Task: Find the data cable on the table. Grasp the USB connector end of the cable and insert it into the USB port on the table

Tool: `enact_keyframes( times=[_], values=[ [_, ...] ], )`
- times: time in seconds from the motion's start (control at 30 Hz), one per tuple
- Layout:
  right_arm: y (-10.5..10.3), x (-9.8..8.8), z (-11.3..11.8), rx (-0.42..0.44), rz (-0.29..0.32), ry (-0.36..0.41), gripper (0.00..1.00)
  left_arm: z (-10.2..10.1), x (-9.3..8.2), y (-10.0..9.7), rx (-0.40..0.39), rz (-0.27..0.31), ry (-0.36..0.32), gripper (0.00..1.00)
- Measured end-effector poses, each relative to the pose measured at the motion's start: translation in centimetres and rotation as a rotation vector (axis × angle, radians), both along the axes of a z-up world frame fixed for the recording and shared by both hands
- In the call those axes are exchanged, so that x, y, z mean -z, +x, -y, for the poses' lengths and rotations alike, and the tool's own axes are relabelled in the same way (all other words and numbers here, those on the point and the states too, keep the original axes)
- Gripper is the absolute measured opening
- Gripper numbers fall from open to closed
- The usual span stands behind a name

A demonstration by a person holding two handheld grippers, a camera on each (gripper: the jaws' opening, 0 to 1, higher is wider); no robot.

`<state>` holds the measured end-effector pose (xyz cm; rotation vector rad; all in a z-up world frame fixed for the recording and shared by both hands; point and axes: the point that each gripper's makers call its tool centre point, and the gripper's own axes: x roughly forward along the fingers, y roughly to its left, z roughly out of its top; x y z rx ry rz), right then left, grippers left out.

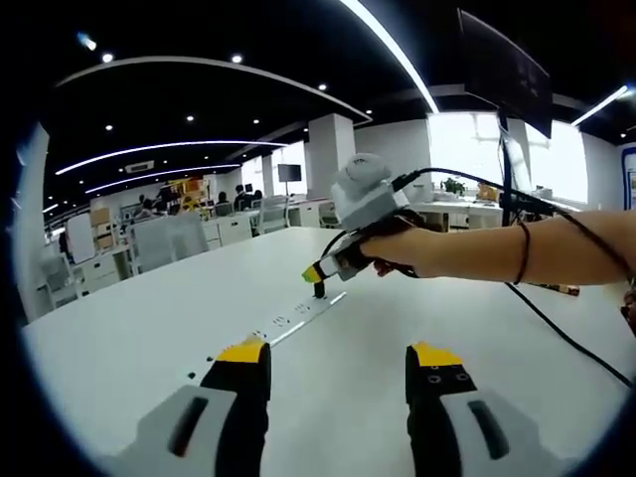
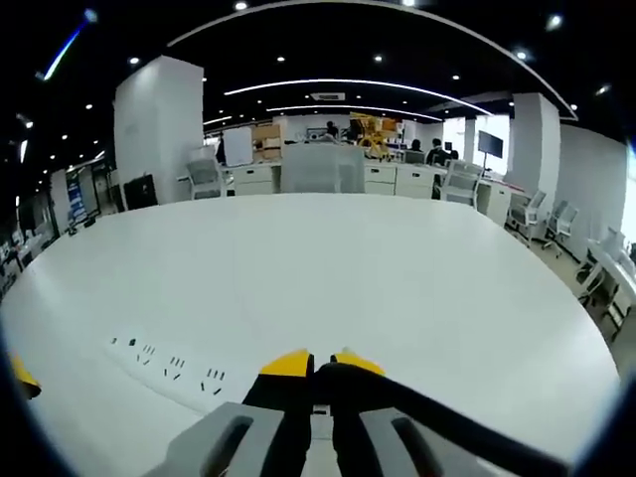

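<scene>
Right gripper point(image 2: 316, 370) fingers point(image 2: 286, 364) pinch cable point(image 2: 447, 419); connector end hidden.

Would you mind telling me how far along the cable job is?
Done: the right claw is shut on the black cable. In hand: it holds the connector end down at the white socket strip on the table. Remaining: seating it fully, which I cannot confirm. The left claw hangs open, empty.
</scene>
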<state>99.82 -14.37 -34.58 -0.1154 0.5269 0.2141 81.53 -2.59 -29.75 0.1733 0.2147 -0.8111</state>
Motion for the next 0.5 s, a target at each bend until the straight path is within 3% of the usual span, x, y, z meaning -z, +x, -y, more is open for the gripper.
enact_keyframes(
  times=[0.07,0.13,0.27,0.5],
  values=[
    [-0.05,-0.02,-0.07,-0.005,0.012,-0.064,0.07,0.01,0.06,0.03,-0.002,-0.001,0.000,0.55],
    [0.06,-0.01,-0.10,-0.009,0.012,-0.048,0.07,0.06,0.10,-0.02,0.000,-0.003,0.001,0.55],
    [0.19,0.00,0.37,0.002,0.009,0.093,0.07,0.07,0.06,-0.16,0.003,-0.004,0.000,0.55],
    [0.25,-0.10,0.30,-0.002,0.030,0.038,0.07,0.10,0.01,-0.10,0.000,-0.001,0.000,0.55]
  ],
)
